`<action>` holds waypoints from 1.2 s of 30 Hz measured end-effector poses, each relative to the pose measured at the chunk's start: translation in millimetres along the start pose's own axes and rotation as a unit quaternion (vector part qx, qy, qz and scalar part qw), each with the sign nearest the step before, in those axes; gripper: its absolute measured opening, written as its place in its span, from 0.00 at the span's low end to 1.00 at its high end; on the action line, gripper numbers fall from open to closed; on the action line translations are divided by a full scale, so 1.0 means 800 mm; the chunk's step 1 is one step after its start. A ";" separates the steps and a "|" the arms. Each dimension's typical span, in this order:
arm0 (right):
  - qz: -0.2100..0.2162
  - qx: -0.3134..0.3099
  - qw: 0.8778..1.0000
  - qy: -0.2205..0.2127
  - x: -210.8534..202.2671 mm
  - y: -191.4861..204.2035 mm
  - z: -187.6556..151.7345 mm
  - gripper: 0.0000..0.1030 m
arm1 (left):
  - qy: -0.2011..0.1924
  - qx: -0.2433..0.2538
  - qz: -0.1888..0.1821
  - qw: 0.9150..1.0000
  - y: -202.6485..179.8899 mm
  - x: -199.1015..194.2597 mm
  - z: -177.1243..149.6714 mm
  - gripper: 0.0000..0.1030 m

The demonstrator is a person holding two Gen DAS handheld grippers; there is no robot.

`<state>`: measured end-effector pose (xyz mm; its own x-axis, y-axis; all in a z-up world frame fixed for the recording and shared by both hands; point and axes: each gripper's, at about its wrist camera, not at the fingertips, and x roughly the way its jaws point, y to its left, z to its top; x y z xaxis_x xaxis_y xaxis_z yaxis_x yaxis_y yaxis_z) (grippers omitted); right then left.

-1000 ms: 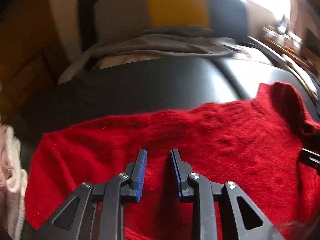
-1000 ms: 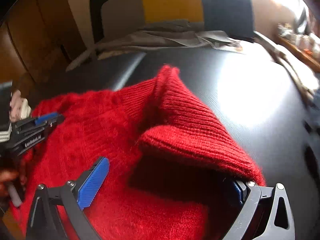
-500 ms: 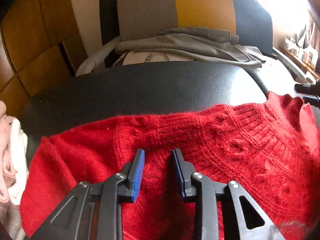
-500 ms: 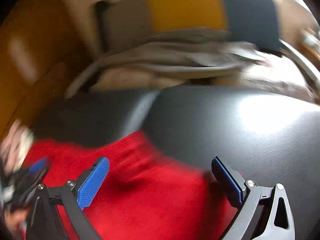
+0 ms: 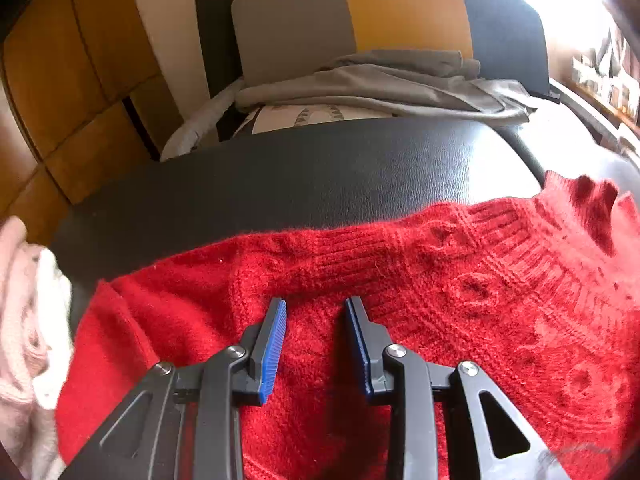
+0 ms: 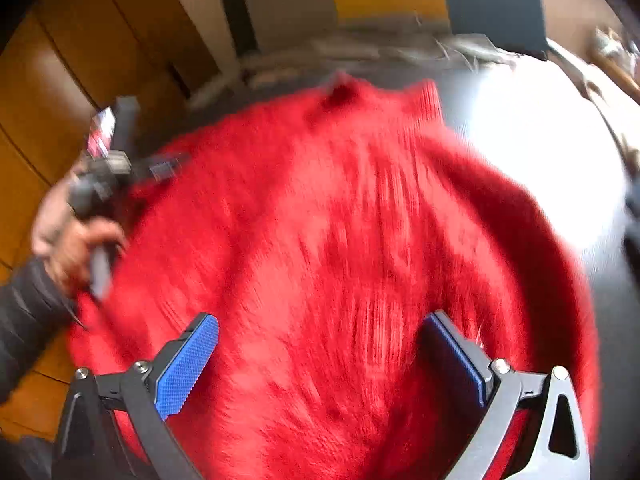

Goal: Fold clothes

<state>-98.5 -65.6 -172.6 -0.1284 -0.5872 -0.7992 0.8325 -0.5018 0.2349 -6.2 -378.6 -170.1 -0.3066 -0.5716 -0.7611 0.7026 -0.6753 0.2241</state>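
Here a red knitted sweater (image 5: 420, 304) lies spread on a black table (image 5: 280, 172), its ribbed collar (image 5: 580, 200) toward the far right of the garment in the left wrist view. The left gripper (image 5: 316, 344) hangs over the sweater's near part, its blue-padded fingers (image 5: 272, 344) parted by a moderate gap; knit shows between them, but the pads press on nothing, so it has hold of nothing. Past the sweater's left edge, at the table's border, sits a pale pink and white bundle of cloth (image 5: 24, 320). Beyond the sweater's far edge, across the bare black surface, grey clothes (image 5: 380, 84) are heaped in front of a chair back in grey, yellow and dark panels (image 5: 360, 20).

The right wrist view is smeared by motion. The right gripper (image 6: 320, 360) stands with its fingers spread wide above the sweater (image 6: 340, 260), the blue pads (image 6: 188, 364) well apart and closed on nothing. At the sweater's left edge in this view a hand (image 6: 72, 248) in a dark sleeve (image 6: 24, 320) grips the handle of the left gripper (image 6: 160, 166), whose tips point over the red knit. The collar (image 6: 348, 96) lies at the sweater's far side here, and strong glare whitens the table (image 6: 532, 160) to the sweater's right.
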 end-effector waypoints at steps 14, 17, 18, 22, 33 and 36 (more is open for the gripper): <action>-0.067 -0.057 0.996 -0.015 0.118 -0.068 0.196 1.00 | -0.014 0.028 0.066 0.997 0.001 0.065 0.072 0.30; -0.051 -0.098 0.994 -0.018 0.134 -0.078 0.219 1.00 | -0.013 0.024 0.042 0.999 0.014 0.078 0.087 0.30; -0.047 -0.103 0.993 -0.018 0.136 -0.080 0.222 1.00 | -0.008 0.019 0.028 0.999 0.020 0.080 0.092 0.30; -0.055 -0.112 0.992 -0.003 0.131 -0.072 0.222 1.00 | 0.028 -0.060 -0.062 0.996 0.059 0.061 0.099 0.28; 0.092 -0.017 0.996 0.006 -0.032 -0.047 0.095 1.00 | 0.002 0.087 -0.267 0.960 0.008 -0.117 -0.025 0.29; 0.130 -0.013 0.990 0.053 -0.044 -0.028 0.033 1.00 | 0.039 0.152 -0.261 0.952 -0.021 -0.123 -0.072 0.29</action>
<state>-126.8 -50.5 -134.7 0.1471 -0.6237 -0.7677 0.8444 -0.3250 0.4258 49.2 -284.4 -133.8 -0.5066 -0.0921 -0.8573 0.2456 -0.9685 -0.0411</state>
